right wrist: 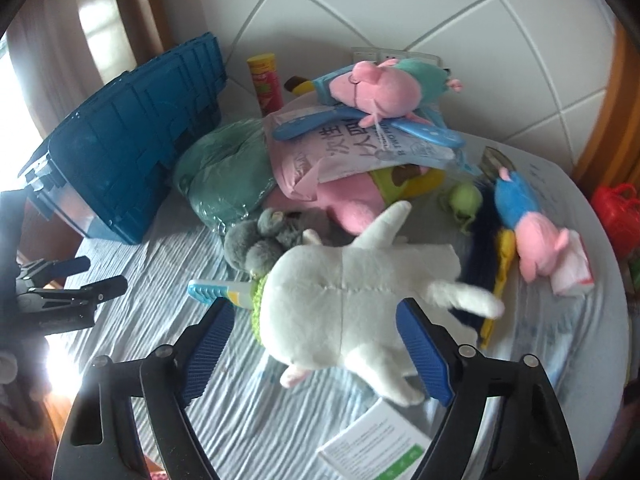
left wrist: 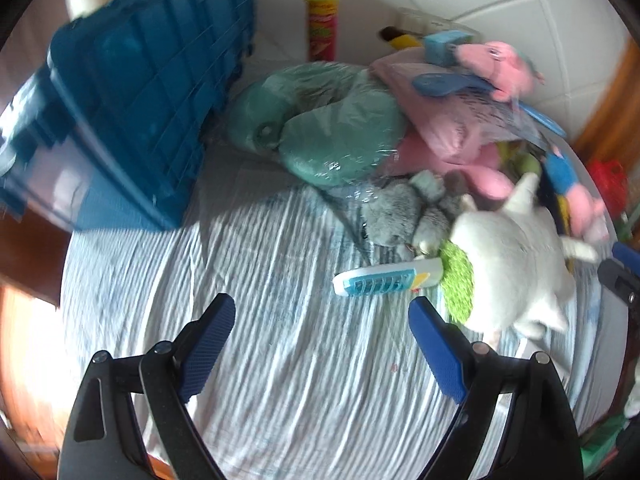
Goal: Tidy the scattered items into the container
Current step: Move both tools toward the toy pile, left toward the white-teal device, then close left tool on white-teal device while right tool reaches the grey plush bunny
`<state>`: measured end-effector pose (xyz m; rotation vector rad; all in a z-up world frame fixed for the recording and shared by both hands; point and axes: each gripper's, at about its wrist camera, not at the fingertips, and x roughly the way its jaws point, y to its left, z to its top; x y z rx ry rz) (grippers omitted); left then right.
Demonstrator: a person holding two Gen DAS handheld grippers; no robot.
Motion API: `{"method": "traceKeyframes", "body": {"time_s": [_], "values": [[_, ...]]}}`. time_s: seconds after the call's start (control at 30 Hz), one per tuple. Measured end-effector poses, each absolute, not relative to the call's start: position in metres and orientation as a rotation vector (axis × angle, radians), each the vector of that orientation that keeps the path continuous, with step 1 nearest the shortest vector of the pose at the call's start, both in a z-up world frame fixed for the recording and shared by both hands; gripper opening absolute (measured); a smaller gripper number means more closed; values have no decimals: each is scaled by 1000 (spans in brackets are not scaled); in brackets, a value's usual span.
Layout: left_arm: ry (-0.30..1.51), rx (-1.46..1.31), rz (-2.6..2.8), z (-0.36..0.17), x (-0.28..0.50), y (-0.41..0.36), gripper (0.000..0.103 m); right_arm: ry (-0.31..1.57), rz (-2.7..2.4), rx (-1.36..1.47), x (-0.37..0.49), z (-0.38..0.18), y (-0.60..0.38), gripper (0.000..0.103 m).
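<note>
The blue lidded container (left wrist: pixel 132 92) (right wrist: pixel 120 152) stands at the far left of the striped bed sheet (left wrist: pixel 280 360). My left gripper (left wrist: pixel 322 308) is open above bare sheet, just short of a white and blue toy phone (left wrist: pixel 388 278). A white plush animal (right wrist: pixel 352 300) with a green collar lies on its front in the open span of my right gripper (right wrist: pixel 316 310), a blue pad on each side of its body. Behind it lie a grey plush (right wrist: pixel 260 244) and a pile with a pink pig plush (right wrist: pixel 380 84) on top.
A green bagged cushion (left wrist: pixel 320 132), a pink printed bag (right wrist: pixel 320 160) and a chips can (left wrist: pixel 322 28) sit near the tiled wall. A small pig in blue (right wrist: pixel 524 220), a yellow strip and a leaflet (right wrist: pixel 376 440) lie to the right. A red basket (right wrist: pixel 616 208) is past the bed edge.
</note>
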<state>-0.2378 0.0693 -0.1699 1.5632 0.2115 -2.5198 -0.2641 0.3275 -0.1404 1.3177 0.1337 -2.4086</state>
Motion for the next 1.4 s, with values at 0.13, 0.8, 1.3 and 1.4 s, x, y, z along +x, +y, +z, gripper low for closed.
{"method": "traceKeyframes", "body": {"time_s": [0.13,0.8,1.3,1.4], "values": [[358,1516,-2387,-184,-242,79,89,202,-2309,1303,-295,-150,323,80],[815,1385,-1955,-271,-263,95,89,546,-1898,1248,-390,-236,256,80],[748,1251,-2004,-287,-305,92,91,796,-1726,1265,-419,-303,205,90],[750,1241,-2059,-286,-307,89,78,824,-1710,1281,-422,-312,196,86]]}}
